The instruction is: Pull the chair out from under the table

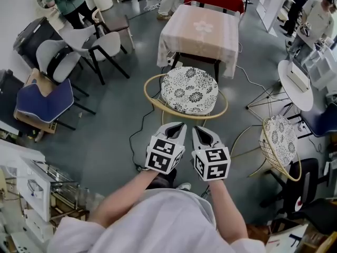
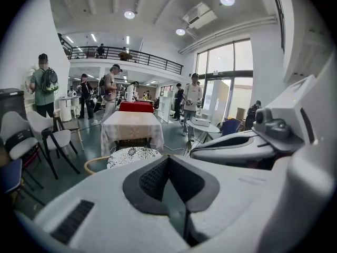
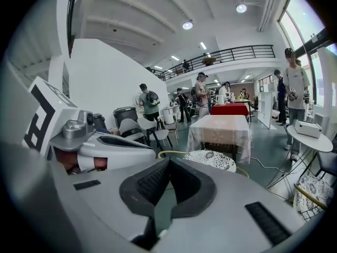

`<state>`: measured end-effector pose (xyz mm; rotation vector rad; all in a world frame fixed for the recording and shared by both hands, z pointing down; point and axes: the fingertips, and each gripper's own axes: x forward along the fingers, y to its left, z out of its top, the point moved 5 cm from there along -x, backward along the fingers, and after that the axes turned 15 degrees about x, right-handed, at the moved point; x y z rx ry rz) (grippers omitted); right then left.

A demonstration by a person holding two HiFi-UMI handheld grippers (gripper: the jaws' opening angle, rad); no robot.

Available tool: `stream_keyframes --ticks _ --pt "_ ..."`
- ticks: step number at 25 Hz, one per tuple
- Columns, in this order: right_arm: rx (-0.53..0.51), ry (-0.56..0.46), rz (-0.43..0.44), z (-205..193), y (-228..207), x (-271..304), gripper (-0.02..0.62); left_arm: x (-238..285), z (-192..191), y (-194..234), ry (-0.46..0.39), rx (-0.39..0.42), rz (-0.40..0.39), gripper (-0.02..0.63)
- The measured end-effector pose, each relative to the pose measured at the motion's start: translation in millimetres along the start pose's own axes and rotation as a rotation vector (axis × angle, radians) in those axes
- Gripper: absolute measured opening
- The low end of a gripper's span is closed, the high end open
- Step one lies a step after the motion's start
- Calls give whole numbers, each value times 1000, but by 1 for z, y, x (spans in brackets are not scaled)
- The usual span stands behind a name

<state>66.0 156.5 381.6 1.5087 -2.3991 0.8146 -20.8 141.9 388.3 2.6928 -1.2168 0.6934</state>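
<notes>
My left gripper (image 1: 178,125) and right gripper (image 1: 199,129) are both pressed together, pinching nothing. The chair (image 1: 188,90) stands at twelve o'clock from them, its seat mostly out from the table (image 1: 200,30) beyond. Both hands look equally near.

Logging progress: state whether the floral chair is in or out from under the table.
Out: the floral chair stands clear of the table.
</notes>
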Motion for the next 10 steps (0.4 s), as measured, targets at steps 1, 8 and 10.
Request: stream_keyframes --ticks 1,8,10 --pt "0 -1 1 -1 1 -2 3 -1 0 -1 -1 1 2 6" --pt "7 -6 2 -5 -3 -14 3 -2 1 -14 -6 9 -1 6" --pt "8 -8 4 -6 -5 -17 3 -1 2 -19 -6 10 -2 6"
